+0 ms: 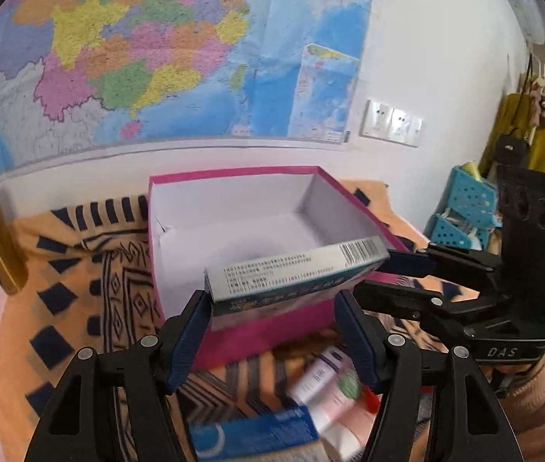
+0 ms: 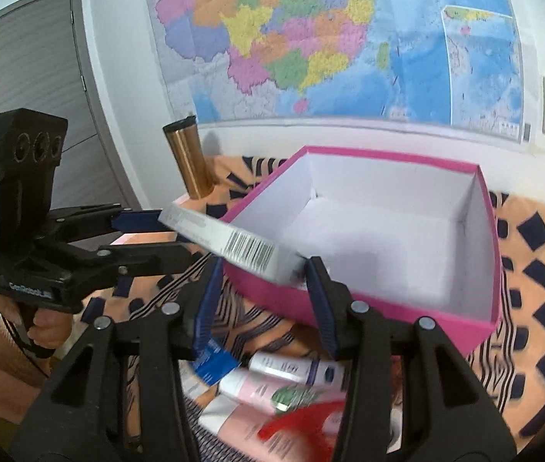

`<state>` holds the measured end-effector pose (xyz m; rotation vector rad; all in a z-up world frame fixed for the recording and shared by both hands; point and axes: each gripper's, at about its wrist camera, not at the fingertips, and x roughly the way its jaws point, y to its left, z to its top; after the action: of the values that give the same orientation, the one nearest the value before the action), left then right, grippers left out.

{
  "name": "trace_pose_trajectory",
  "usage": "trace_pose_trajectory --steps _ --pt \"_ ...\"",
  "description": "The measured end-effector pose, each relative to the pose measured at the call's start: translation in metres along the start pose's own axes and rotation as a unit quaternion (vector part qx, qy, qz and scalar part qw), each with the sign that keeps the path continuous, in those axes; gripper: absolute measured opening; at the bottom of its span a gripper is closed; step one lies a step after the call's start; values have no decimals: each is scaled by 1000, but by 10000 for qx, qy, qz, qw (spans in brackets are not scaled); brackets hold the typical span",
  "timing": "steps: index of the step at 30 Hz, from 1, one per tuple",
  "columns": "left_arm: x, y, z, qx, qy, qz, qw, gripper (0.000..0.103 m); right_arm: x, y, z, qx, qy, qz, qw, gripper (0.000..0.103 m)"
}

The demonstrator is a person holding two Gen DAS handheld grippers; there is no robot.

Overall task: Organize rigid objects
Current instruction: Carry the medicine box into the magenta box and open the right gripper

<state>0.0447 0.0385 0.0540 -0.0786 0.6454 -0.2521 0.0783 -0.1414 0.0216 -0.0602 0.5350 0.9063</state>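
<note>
A flat grey medicine carton point(image 1: 295, 273) with a barcode hangs over the near wall of an open pink box point(image 1: 180, 181) with a white inside. My left gripper point(image 1: 272, 300) touches its left end with one pad; its other finger stands apart. My right gripper point(image 1: 384, 273) pinches the carton's right end. In the right wrist view the carton point(image 2: 230, 244) runs from my left gripper point(image 2: 164, 235) to between my right gripper's point(image 2: 261, 273) fingers, above the pink box point(image 2: 388, 308). Blue carton point(image 1: 253, 435), white tubes point(image 1: 322, 381) and pink tube point(image 2: 268, 389) lie below.
The box stands on an orange patterned cloth point(image 1: 80, 308) over a pink table. A gold tumbler point(image 2: 188, 161) stands at the back left by the wall map. Blue perforated baskets point(image 1: 465, 200) and hanging clothes are at the right. A red object point(image 2: 303, 423) lies near the tubes.
</note>
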Motion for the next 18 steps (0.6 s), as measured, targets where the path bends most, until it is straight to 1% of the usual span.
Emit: trace_pose_trajectory --steps 5,7,10,13,15,18 --pt "32 12 9 14 207 203 9996 67 22 -14 9 -126 54 -201 9997 47" --pt "46 18 11 10 302 338 9990 67 34 -21 10 -114 126 -223 9996 47" --pt "63 28 14 -64 465 436 9979 67 53 -30 11 -50 305 -236 9992 47" --pt "71 35 12 -135 538 537 9970 67 69 -37 10 -8 492 -230 9985 46" --pt "74 37 11 -166 569 585 9965 67 79 -40 9 24 587 -244 9980 43" --pt "78 40 9 -255 616 623 9958 67 91 -46 8 197 740 -222 9968 43"
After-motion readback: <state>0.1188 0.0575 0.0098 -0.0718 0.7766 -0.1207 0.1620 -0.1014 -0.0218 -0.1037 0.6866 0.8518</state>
